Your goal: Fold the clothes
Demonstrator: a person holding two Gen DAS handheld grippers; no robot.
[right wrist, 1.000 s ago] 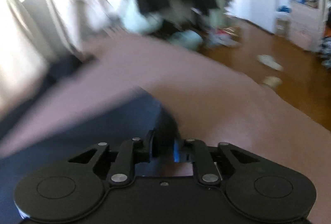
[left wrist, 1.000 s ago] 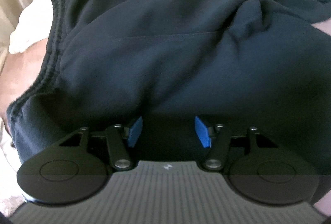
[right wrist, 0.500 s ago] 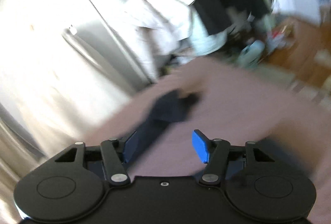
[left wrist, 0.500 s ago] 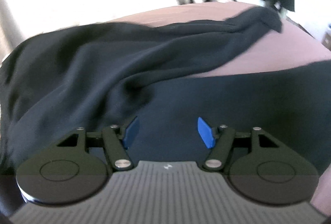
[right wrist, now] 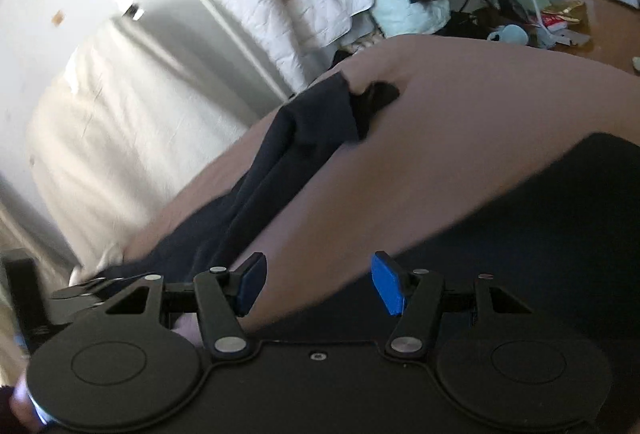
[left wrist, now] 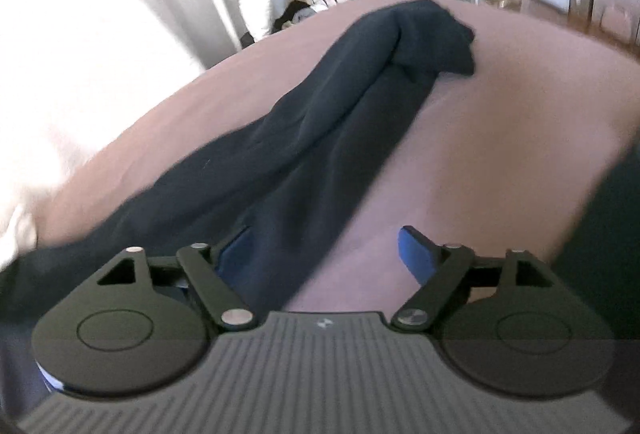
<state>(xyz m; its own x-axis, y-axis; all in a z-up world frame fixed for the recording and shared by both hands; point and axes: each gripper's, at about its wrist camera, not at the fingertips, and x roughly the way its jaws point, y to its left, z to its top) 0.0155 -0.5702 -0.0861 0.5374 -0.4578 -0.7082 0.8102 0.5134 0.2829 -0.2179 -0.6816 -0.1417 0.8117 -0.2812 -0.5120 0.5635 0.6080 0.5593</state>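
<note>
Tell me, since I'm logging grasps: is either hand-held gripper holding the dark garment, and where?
Neither. The left hand-held gripper and right hand-held gripper both stand open; the dark garment lies loose on the pink bed.

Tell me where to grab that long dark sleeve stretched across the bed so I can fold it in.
Probably the bunched far end of the dark sleeve, approached from the bare pinkish bedsheet on its right. It is raised in a lump there, while the rest lies flat.

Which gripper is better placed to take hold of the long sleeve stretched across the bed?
Probably left: the sleeve runs right up between the open left gripper, whereas the right gripper, also open, sits beside it.
</note>
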